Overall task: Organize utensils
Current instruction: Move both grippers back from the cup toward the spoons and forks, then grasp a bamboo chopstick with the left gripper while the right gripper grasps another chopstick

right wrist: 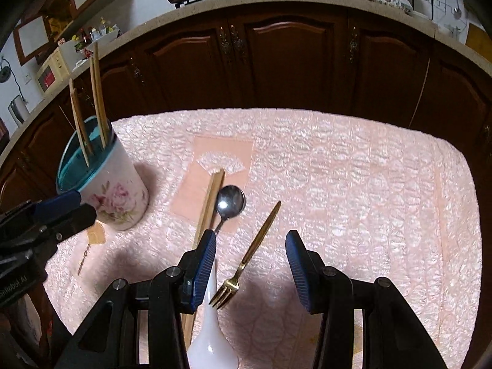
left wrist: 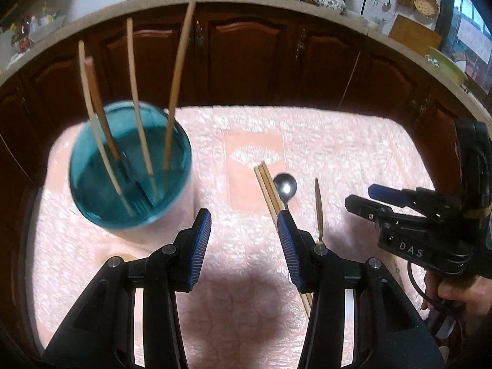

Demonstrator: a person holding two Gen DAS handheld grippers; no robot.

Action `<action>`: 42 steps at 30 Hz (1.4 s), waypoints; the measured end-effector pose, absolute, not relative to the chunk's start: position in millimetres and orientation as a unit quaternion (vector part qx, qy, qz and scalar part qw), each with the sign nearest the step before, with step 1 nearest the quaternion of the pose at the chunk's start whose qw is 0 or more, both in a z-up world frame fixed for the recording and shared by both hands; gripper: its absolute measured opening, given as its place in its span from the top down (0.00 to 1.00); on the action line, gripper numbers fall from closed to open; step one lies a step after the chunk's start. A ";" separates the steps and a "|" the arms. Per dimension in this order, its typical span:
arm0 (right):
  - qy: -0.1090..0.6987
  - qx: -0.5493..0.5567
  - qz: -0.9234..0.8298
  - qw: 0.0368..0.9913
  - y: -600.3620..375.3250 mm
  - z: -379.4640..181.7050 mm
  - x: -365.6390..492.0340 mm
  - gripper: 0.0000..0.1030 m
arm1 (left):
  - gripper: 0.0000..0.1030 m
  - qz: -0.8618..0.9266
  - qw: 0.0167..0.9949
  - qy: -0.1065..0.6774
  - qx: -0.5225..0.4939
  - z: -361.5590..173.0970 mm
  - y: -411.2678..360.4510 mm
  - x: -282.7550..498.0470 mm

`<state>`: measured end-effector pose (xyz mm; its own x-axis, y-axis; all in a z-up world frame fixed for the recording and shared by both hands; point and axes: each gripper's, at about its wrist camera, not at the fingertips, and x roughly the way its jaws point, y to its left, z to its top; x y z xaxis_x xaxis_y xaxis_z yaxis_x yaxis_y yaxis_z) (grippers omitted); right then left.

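**Still loose on the cloth: chopsticks, spoon, fork**

Both grippers hang above a pink quilted cloth (right wrist: 338, 169) spread over a table, in front of dark wooden cabinet doors (right wrist: 292, 52).

Left gripper (left wrist: 244, 230): jaws apart, nothing between the blue pads, only bare cloth below. Right gripper (right wrist: 250, 255): jaws likewise apart, gripping nothing. The gold fork (right wrist: 246, 261) lies on the cloth in the gap as seen from the right wrist camera, tines toward the camera, handle angled away to the right; the pads do not press on it.

Holder: a flowered cup (right wrist: 113, 190) with a teal inside stands upright at the left of the cloth. Four wooden sticks (left wrist: 135, 107) lean in it, ends poking well above the rim.

Loose items, near the middle of the cloth:
- pair of chopsticks (right wrist: 210, 203), side by side, touching
- metal spoon (right wrist: 229, 203), just beside the chopsticks on their right, bowl facing up
- white spoon (right wrist: 212, 338), close under the right gripper, mostly cut off at the bottom edge

A hand (left wrist: 458, 292) holds the right gripper's handle at the edge of the left wrist view.
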<state>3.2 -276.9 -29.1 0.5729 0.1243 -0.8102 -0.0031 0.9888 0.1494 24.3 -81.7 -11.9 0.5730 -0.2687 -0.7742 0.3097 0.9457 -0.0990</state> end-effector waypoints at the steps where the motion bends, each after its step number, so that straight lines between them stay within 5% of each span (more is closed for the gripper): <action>1: 0.464 0.065 0.035 0.883 -277.0 -31.9 4.2 0.56 | 0.57 -0.165 0.884 0.437 0.021 -15.5 -82.2 24.8; 21: 0.518 0.137 0.075 0.841 -297.3 -95.9 40.5 0.57 | 0.57 -0.207 0.834 0.510 -0.025 -83.6 -92.5 37.3; 30: 0.534 0.149 0.159 0.817 -258.9 -104.2 77.0 0.71 | 0.57 -0.197 0.829 0.522 -0.018 -92.9 -86.1 36.7; 36: 0.541 0.178 0.181 0.802 -249.1 -119.9 90.7 0.87 | 0.57 -0.192 0.831 0.521 -0.022 -92.0 -81.3 38.2; 37: 0.538 0.175 0.180 0.804 -250.9 -117.8 88.7 0.96 | 0.57 -0.191 0.832 0.521 -0.023 -92.2 -81.8 39.3; 42: 0.532 0.153 0.152 0.819 -277.0 -101.8 63.4 0.96 | 0.57 -0.194 0.830 0.522 -0.032 -94.2 -88.6 43.7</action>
<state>63.4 -277.0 -101.8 0.3873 0.4112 -0.8252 -0.0861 0.9073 0.4117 43.7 -88.6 -94.2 0.3804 -0.3555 -0.8538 0.2880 0.9228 -0.2559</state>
